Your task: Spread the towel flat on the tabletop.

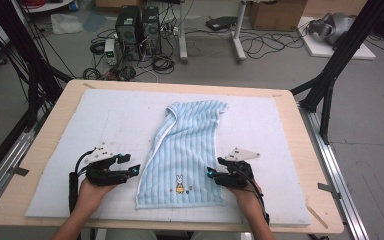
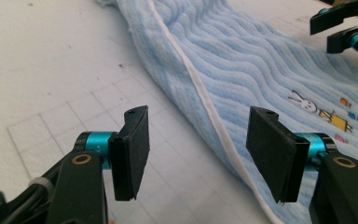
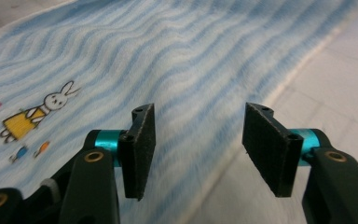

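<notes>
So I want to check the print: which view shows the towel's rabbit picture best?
The right gripper view: the rabbit picture is large and close there. The left gripper view has it smaller and slanted; the high view gives a tiny mark.

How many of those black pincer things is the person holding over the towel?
2. The left gripper sits open beside the blue towel's left edge; the right gripper sits open at its right edge, near the rabbit picture.

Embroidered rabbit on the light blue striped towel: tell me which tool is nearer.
Right. The right tool sits just beside the rabbit, at the towel's edge; the left tool hangs beyond the opposite edge.
</notes>
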Motion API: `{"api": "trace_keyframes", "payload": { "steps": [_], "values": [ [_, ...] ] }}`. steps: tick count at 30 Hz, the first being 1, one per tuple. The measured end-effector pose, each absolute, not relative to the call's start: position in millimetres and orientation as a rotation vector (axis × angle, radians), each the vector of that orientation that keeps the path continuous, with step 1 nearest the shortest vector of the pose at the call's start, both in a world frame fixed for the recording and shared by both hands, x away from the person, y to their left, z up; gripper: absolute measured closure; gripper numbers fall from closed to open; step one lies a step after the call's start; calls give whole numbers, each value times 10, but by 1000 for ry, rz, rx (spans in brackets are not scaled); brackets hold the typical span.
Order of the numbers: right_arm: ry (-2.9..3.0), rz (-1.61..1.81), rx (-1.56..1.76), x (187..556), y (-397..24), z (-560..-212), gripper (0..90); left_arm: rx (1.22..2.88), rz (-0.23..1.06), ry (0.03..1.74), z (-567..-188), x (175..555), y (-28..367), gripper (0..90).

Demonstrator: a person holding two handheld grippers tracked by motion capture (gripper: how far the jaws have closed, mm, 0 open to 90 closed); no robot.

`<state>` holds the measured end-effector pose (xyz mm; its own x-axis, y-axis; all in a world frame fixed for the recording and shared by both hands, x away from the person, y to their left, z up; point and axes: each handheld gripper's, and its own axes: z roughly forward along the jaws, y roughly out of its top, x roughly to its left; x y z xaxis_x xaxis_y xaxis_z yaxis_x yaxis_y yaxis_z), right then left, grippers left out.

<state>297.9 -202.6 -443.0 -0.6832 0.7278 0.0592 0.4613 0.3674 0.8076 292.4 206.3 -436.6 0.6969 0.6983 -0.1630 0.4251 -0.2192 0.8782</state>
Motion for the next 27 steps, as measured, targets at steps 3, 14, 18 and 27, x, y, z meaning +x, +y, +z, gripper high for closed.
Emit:
{"api": "trace_keyframes", "payload": {
  "steps": [3,14,18,27],
  "values": [
    [2376,1169,1016,3070,-1917,-4426,542,1843,331,880,-4322,3018,2072,399],
    [2648,1098,821,3116,-1899,-4404,851,1816,350,903,-4232,3354,2070,404],
    [2757,1114,769,3068,-2017,-4382,850,1816,346,882,-4163,3504,1940,410],
    [2604,1302,927,3104,-2267,-4321,533,1805,323,885,-4198,3786,1542,395]
  ]
}}
